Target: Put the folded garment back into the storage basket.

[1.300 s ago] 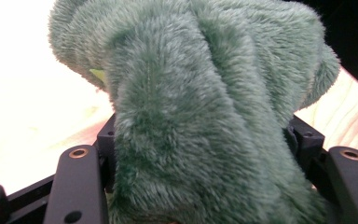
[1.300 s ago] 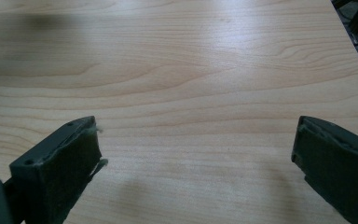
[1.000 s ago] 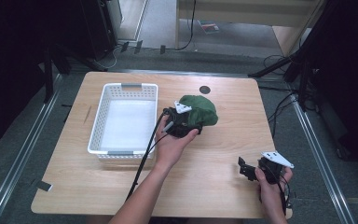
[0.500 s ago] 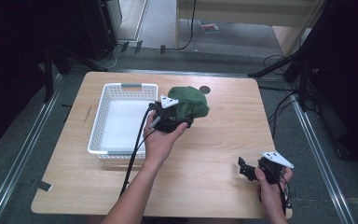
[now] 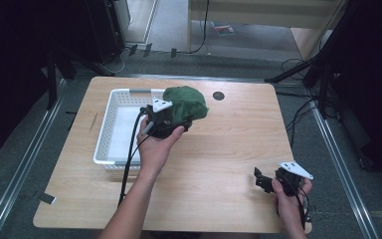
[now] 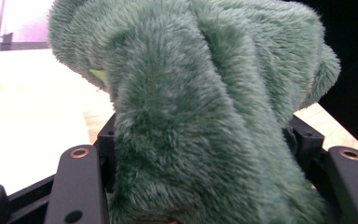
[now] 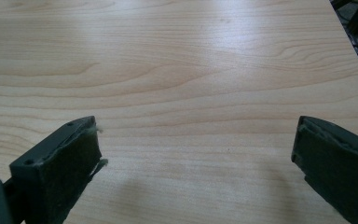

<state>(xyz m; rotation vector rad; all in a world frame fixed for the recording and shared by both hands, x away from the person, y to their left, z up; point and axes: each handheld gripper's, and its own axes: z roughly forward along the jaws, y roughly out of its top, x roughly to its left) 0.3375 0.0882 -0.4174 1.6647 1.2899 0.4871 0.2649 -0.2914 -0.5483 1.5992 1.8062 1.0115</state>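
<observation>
A fuzzy dark green cloth (image 5: 185, 103) hangs bunched from my left gripper (image 5: 171, 119), which is shut on it and holds it above the right rim of the white plastic basket (image 5: 110, 130). In the left gripper view the green cloth (image 6: 205, 107) bulges up between the two black jaws and hides their tips. Near the table's front right edge my right gripper (image 5: 259, 180) rests low over the wood. Its dark pads (image 7: 70, 163) stand wide apart over bare wood, with nothing between them.
The light wooden table (image 5: 229, 149) has a round dark cable hole (image 5: 218, 95) at the back. The basket takes the left half. Black stands and cables lie on the floor on both sides, and metal rails run along the table's sides.
My left gripper has lifted the green cloth and carried it left, from the table's middle to over the basket's right rim. The right gripper has stayed put.
</observation>
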